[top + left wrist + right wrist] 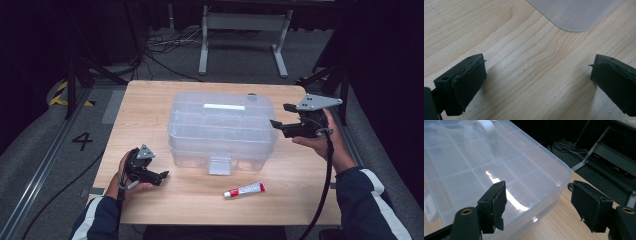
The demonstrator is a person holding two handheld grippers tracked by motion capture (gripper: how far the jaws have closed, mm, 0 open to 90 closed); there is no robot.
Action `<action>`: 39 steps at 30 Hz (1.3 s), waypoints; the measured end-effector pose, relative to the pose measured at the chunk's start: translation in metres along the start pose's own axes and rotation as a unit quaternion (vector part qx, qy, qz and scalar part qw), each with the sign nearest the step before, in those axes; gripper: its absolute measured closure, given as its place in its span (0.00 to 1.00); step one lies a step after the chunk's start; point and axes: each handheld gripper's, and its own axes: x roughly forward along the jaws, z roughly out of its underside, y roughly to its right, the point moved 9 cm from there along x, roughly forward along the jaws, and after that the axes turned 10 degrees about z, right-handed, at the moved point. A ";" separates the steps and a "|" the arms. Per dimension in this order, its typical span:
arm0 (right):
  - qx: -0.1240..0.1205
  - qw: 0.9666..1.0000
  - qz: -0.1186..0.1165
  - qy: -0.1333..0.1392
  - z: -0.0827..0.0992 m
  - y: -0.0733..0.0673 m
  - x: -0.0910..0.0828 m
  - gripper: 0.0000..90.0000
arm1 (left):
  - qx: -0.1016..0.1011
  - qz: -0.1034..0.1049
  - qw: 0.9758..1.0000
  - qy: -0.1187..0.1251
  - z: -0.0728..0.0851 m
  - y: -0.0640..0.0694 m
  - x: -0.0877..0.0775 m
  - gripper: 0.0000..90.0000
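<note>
We see the clear plastic organizer box [221, 129] at the centre of the high view on the wooden table [150, 100], its long axis running left to right and its front latch facing the bottom edge. At centre right, our right gripper [277, 116] hovers by the box's right end, jaws apart and empty. At lower left, our left gripper [163, 176] rests low, jaws wide over bare wood.

A light wooden surface [150, 100] carries a clear plastic compartment box [220, 130] at its middle and a small red-and-white tube [244, 189] near its front edge.
</note>
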 end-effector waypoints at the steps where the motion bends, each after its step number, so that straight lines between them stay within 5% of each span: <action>1: -0.005 1.000 -0.002 -0.002 -0.002 -0.003 0.002 0.32 | 0.000 0.000 1.000 0.000 0.000 0.000 0.000 0.01; 18: -0.038 0.998 -0.041 -0.002 -0.031 -0.039 0.030 0.37 | 0.001 -0.001 1.000 0.000 0.000 0.000 0.000 0.01; 37: -0.075 0.994 -0.064 -0.045 -0.049 -0.062 0.049 0.67 | -0.005 -0.003 1.000 0.001 0.000 0.001 0.000 0.01; 39: -0.083 0.994 -0.049 -0.053 -0.050 -0.061 0.052 0.70 | -0.010 -0.005 1.000 -0.001 0.001 0.002 -0.001 0.01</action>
